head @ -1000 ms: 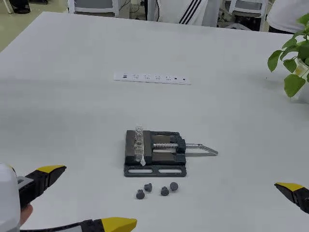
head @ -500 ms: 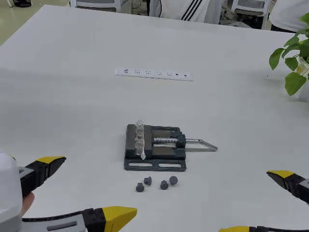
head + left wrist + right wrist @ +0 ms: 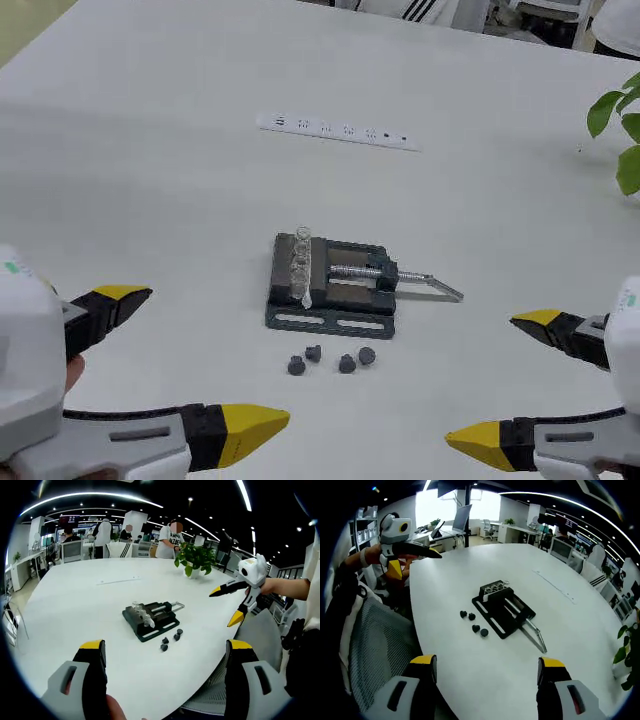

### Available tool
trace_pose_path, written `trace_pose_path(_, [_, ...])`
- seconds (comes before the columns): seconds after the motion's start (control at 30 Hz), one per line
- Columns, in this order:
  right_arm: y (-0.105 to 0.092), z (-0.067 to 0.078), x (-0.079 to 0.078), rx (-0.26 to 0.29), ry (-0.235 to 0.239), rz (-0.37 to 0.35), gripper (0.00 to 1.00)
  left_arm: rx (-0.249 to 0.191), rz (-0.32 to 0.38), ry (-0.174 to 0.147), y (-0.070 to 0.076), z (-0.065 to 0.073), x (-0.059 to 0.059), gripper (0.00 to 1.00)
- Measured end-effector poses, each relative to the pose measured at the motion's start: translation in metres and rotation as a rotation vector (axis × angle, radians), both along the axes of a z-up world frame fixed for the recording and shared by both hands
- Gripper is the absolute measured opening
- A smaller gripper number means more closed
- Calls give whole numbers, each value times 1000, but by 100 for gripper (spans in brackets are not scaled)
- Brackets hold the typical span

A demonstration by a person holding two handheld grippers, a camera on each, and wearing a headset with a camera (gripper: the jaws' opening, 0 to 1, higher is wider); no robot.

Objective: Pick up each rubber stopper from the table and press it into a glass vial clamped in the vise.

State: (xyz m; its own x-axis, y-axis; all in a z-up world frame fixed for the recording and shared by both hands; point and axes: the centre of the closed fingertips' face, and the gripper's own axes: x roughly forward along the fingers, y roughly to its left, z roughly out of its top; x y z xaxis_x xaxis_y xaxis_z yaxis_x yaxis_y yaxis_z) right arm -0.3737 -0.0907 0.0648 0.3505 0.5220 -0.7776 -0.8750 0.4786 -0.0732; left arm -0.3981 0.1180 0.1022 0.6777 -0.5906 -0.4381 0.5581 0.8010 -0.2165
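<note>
left hand-held gripper (image 3: 219,355) spread wide, right hand-held gripper (image 3: 480,378) likewise

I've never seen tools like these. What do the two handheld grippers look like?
They match. The left gripper and the right gripper each have two long black jaws ending in pointed yellow tips, mounted on light grey bodies.

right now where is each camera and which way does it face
Head view: on the headset, looking down at the dark metal vise on the white table; left tool and right tool enter at the bottom.
Left gripper view: on the left tool, facing the vise; own jaws below, right tool and a hand beyond.
Right gripper view: on the right tool, facing the vise from the opposite side; own jaws below, left tool beyond.
All share the vise and four grey rubber stoppers.
</note>
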Motion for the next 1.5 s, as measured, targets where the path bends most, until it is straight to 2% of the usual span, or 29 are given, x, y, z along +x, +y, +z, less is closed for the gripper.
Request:
trace_pose_path(0.2, [16, -5, 8, -30, 25, 109, 74, 37, -3, 1, 4, -4, 1, 99])
trace_pose_path(0.43, [29, -26, 20, -105, 51, 249, 67, 49, -10, 1, 7, -5, 4, 99])
trace_pose_path(0.67, [43, -41, 26, -165, 64, 386, 57, 51, -14, 3, 2, -5, 6, 99])
trace_pose_path(0.9, [56, -54, 35, -190, 65, 449, 47, 55, -12, -2, 0, -2, 10, 99])
trace_pose_path(1.03, [61, -63, 37, -224, 55, 509, 40, 49, -11, -1, -2, -1, 10, 99])
trace_pose_path(1.17, [65, -72, 36, -252, 56, 573, 27, 42, -9, 6, -5, -4, 8, 99])
trace_pose_path(1.33, [68, -78, 34, -284, 50, 616, 23, 31, -1, 13, -6, -4, 5, 99])
trace_pose_path(1.5, [69, -81, 35, -293, 49, 644, 18, 27, 5, 17, -4, -7, 3, 99])
